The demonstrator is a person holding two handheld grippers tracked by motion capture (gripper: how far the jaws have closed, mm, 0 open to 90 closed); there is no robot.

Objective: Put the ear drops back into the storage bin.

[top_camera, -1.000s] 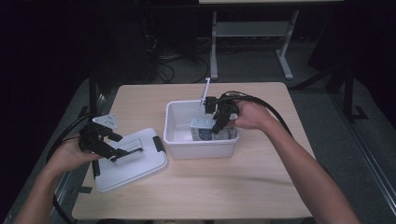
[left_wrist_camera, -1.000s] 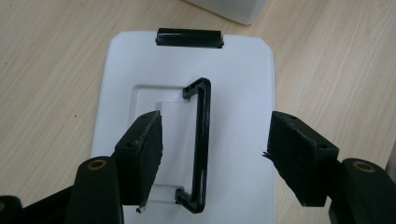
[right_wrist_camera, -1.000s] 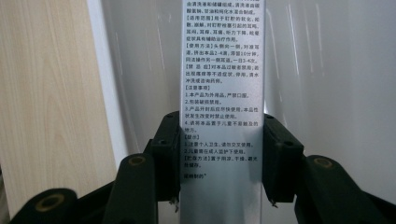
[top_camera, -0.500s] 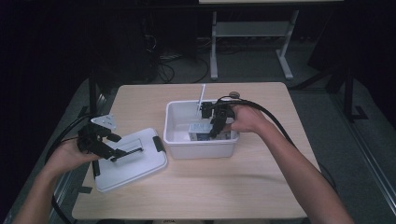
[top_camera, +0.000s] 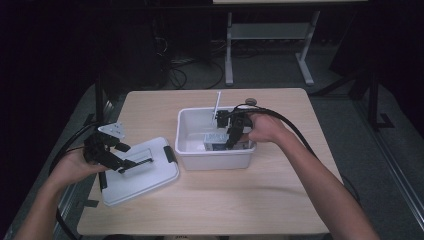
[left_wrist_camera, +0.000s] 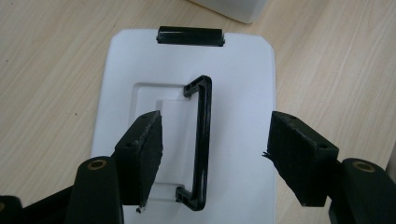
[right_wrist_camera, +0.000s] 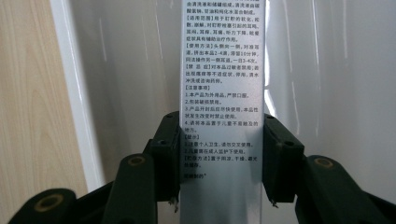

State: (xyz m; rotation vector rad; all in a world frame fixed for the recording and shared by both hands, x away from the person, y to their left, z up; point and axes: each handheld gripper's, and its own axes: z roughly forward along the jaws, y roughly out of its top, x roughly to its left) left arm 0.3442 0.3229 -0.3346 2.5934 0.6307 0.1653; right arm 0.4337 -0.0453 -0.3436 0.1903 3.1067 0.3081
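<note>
Jaws of the right gripper (right_wrist_camera: 219,158) are clamped on a silvery printed carton (right_wrist_camera: 222,88), one pad pressing each long side, with columns of small dark print running up the face between them. In the high view the right gripper (top_camera: 231,135) reaches down into the white plastic bin (top_camera: 190,150), which sits near the middle of the wooden table (top_camera: 280,200), a little toward the far edge. The carton (top_camera: 216,139) is inside the bin, low against its near wall, and whether it rests on the bottom cannot be told. The right hand (top_camera: 265,129) comes over the bin's right rim, a black cable looping back from the gripper across the table toward the right edge.

The left gripper (left_wrist_camera: 215,154) has its jaws apart, gripping nothing. They straddle the black carrying handle (left_wrist_camera: 201,140) of the white lid (left_wrist_camera: 243,70), which lies flat on the table with the handle standing raised between the two pads and touching neither. A black latch clip (left_wrist_camera: 190,35) sits at the lid's far end in that view. From above, the lid (top_camera: 150,177) lies near the table's left edge, just beside the bin's near left corner, with the left gripper (top_camera: 125,162) low over it and the left hand (top_camera: 75,167) behind it at the table's left edge.

A thin white stick (top_camera: 218,102) leans up from the bin's far rim.
</note>
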